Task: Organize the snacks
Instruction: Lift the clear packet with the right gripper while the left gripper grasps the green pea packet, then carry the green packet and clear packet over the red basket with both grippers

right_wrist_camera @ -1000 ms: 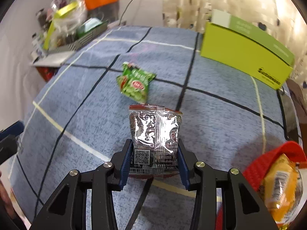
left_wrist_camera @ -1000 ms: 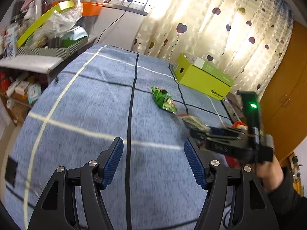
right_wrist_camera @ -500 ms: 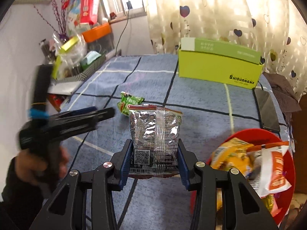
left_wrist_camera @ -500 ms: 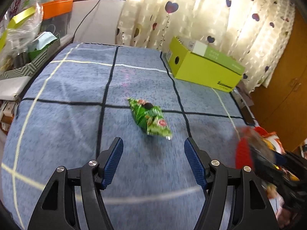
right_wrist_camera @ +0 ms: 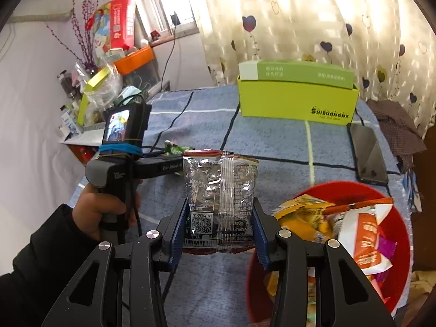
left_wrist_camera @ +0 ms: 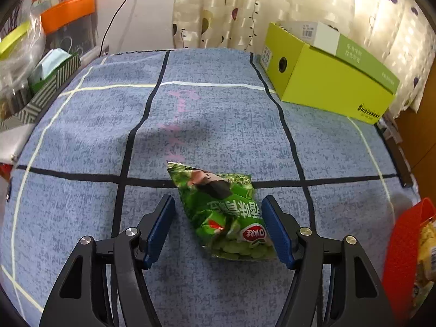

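- The left gripper [left_wrist_camera: 218, 227] is spread wide around the green packet [left_wrist_camera: 222, 211], which lies on the blue cloth [left_wrist_camera: 218, 125]; its right pad looks to be at the packet's edge.
- The right gripper [right_wrist_camera: 218, 234] pinches the silver packet [right_wrist_camera: 219, 188], held upright just left of the red bowl [right_wrist_camera: 403, 234] of snacks.

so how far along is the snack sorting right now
Done: several packets already sit in the red basket. In hand: the right claw is shut on a silver snack packet, held just left of the basket and not yet over it. Left to do: the green snack packet lies on the blue cloth between the open left claw's fingers, not yet gripped.
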`<state>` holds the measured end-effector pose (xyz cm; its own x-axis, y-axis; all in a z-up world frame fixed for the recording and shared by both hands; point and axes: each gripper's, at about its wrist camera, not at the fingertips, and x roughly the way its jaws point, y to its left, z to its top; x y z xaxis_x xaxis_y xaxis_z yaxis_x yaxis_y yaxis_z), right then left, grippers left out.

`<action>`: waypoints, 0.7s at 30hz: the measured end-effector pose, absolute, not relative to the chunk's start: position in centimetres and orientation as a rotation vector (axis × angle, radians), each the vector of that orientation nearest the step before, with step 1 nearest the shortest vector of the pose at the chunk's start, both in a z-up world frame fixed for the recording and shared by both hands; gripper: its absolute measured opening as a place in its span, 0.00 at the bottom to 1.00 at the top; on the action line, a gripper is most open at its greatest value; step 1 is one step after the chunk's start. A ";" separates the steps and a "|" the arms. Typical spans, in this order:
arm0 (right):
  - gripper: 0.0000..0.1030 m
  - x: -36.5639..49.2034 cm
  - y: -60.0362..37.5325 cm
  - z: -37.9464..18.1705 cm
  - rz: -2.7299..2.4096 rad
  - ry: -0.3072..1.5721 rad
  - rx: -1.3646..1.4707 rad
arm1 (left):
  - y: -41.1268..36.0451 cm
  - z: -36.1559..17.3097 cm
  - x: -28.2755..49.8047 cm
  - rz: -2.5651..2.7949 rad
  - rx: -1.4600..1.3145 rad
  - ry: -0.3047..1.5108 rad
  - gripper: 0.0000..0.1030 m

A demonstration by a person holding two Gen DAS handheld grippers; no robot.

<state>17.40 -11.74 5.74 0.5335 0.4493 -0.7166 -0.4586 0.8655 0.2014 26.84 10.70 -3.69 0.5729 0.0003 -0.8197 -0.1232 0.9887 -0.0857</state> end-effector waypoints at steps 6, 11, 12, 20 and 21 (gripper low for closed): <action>0.40 16.5 -12.6 6.3 0.542 0.832 -0.003 | 10.3 -3.4 26.3 0.074 -0.126 0.971 0.45; 0.40 15.2 -13.6 7.1 0.530 0.810 0.002 | 9.7 -2.5 24.3 0.032 -0.142 0.940 0.44; 0.40 14.8 -13.9 7.2 0.526 0.805 0.004 | 9.6 -2.1 23.8 0.027 -0.148 0.931 0.44; 0.40 12.0 -16.7 7.6 0.480 0.775 0.030 | 7.6 1.9 17.5 -0.034 -0.167 0.838 0.44; 0.40 11.7 -17.0 7.5 0.476 0.776 0.034 | 7.1 2.4 16.7 -0.040 -0.164 0.828 0.44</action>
<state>11.70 -16.96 7.53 0.6135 0.4252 -0.6654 -0.4009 0.8937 0.2015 16.66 7.13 2.38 0.6766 -0.0995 -0.7296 -0.0286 0.9865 -0.1610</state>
